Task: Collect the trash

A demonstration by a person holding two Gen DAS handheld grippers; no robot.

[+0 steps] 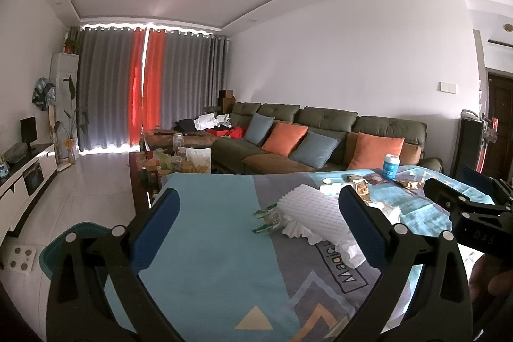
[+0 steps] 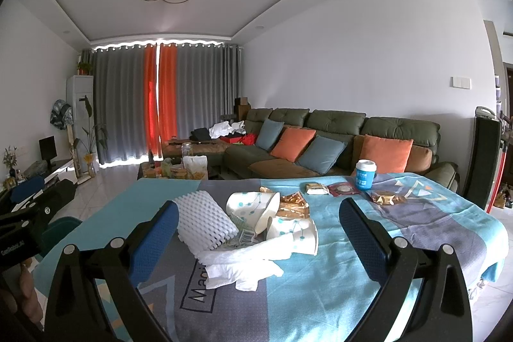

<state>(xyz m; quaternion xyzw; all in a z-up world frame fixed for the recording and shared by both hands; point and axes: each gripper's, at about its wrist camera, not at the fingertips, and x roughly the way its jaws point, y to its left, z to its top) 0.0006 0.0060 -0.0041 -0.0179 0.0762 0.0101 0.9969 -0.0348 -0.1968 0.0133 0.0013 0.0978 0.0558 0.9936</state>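
Your teal bin sits on the floor just left of the table, low beside your left gripper; only its rim shows, so you cannot tell what is in it. A blue-and-white cup with a white lid stands upright at the far side of the table, and the lid hides whatever it holds.

The trash lies in a loose heap on the patterned cloth: one white ribbed foam sleeve, one crumpled white tissue, two pieces of white paper box printed with teal dots, and crinkled gold wrappers. Farther back lie a tan packet, a dark red sachet and another gold wrapper.

Both your left gripper and your right gripper hover above the cloth with fingers spread wide, holding nothing.
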